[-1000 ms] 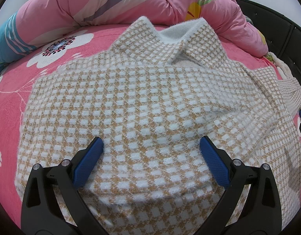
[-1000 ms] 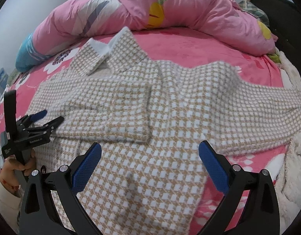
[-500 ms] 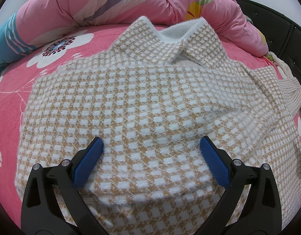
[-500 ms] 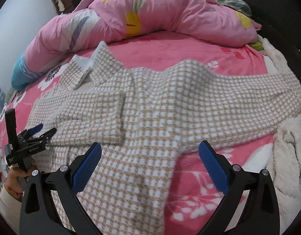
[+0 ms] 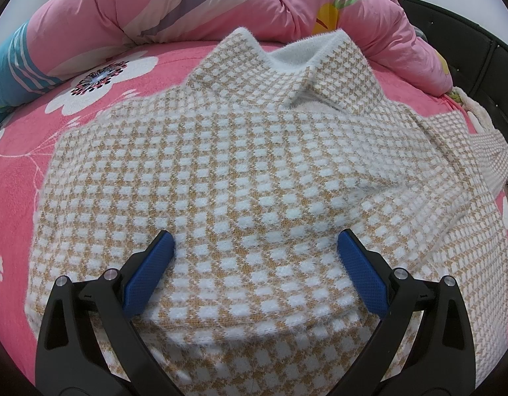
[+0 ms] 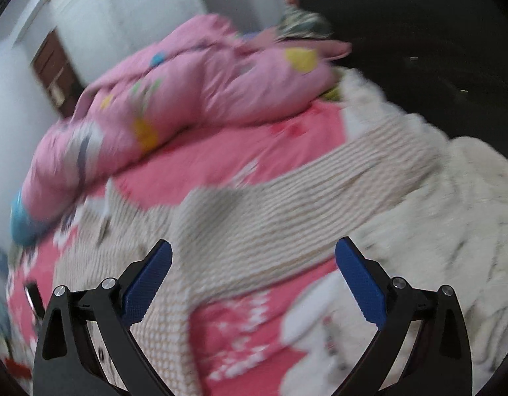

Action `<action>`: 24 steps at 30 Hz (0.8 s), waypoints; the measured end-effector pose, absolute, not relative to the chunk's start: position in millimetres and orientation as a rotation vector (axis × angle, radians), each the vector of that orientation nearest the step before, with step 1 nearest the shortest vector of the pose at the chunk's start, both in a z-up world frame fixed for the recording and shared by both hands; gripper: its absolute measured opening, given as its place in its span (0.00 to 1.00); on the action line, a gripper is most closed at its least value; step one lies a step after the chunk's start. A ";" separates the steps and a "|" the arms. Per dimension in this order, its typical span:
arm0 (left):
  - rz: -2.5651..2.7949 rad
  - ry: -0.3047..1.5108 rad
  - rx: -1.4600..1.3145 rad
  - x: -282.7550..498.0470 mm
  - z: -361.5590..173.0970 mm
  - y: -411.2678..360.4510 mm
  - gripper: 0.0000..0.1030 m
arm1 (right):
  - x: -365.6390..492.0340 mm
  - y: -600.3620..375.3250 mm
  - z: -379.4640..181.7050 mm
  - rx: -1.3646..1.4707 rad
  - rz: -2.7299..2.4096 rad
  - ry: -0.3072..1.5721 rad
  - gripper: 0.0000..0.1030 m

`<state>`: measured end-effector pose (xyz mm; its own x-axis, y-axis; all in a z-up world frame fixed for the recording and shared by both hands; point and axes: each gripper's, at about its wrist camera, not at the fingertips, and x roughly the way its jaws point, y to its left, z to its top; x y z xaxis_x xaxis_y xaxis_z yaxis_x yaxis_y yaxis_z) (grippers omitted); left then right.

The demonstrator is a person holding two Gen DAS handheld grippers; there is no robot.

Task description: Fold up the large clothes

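Note:
A tan and white houndstooth sweater (image 5: 247, 165) lies spread on the pink bed, collar (image 5: 307, 52) at the far end. One sleeve is folded across its chest. My left gripper (image 5: 255, 247) hovers open just over the folded part, nothing between its blue pads. The right wrist view is blurred by motion. There the sweater's other sleeve (image 6: 320, 184) stretches out to the right over the sheet. My right gripper (image 6: 252, 254) is open above that sleeve, holding nothing.
A rolled pink duvet (image 5: 188, 3) lines the far side of the bed. A fluffy cream blanket (image 6: 452, 217) lies at the right, beside a black headboard (image 6: 419, 43). The pink flowered sheet (image 5: 19, 171) shows bare at the left.
The right gripper has swung quickly to the right, from the sweater's body toward the outstretched sleeve and cream blanket. The left gripper has stayed still over the folded sleeve.

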<state>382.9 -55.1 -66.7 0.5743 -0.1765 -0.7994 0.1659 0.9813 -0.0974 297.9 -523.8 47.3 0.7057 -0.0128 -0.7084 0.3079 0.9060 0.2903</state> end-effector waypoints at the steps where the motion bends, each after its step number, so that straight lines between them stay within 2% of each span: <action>1: -0.200 0.938 -0.013 383.1 -66.6 -55.4 0.94 | 297.9 -536.6 47.0 0.438 -0.203 0.765 0.91; 6: -0.200 0.938 -0.012 383.2 -66.5 -55.2 0.94 | 308.3 -585.0 12.2 0.704 -0.176 0.806 0.76; 10: -0.200 0.939 -0.012 383.1 -66.7 -55.0 0.94 | 323.7 -582.4 -13.4 0.758 -0.150 0.833 0.74; 17: -0.200 0.938 -0.013 383.1 -66.5 -55.3 0.94 | 342.4 -640.7 -1.8 0.746 -0.359 0.748 0.74; 22: -0.200 0.938 -0.013 383.1 -66.6 -54.9 0.94 | 345.2 -698.5 -28.1 0.871 -0.458 0.777 0.62; 24: -0.199 0.938 -0.012 383.0 -66.5 -55.2 0.94 | 344.7 -709.0 -37.3 0.883 -0.489 0.796 0.62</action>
<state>383.0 -55.2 -66.5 0.5743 -0.1753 -0.7997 0.1646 0.9816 -0.0970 344.7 -709.0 -37.3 0.6208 -0.0595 -0.7817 0.6706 0.5568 0.4902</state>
